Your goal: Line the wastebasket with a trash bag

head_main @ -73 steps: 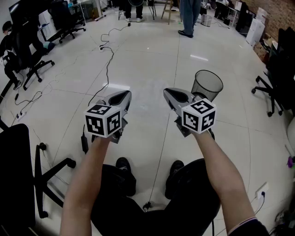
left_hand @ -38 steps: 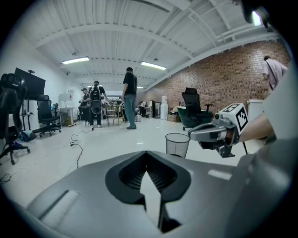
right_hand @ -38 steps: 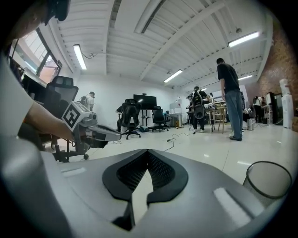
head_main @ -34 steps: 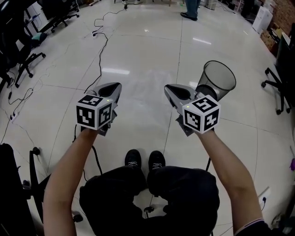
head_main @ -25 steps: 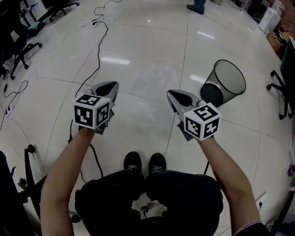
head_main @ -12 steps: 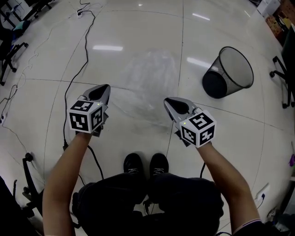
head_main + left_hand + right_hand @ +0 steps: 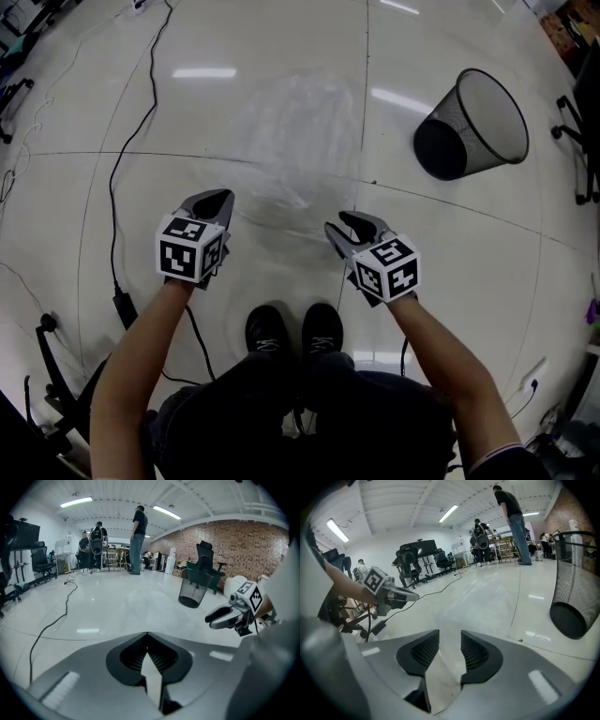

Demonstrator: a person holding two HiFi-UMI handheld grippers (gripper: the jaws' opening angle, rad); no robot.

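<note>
Could skid the trash bag (image 7: 295,131) along the glossy tiled floor (image 7: 141,112) instead of lifting it, or pinch only one clinging layer: thin, clear, wrinkled film, spread flat just ahead of both tools. Left gripper (image 7: 217,197) shut, empty; right gripper (image 7: 351,223) just opened wide, nothing between. Black mesh wastebasket (image 7: 487,108), round and tapered, upright, well beyond the right gripper.

No readable text, brand or number; marker cubes (image 7: 192,255) carry only black-white square patterns.
</note>
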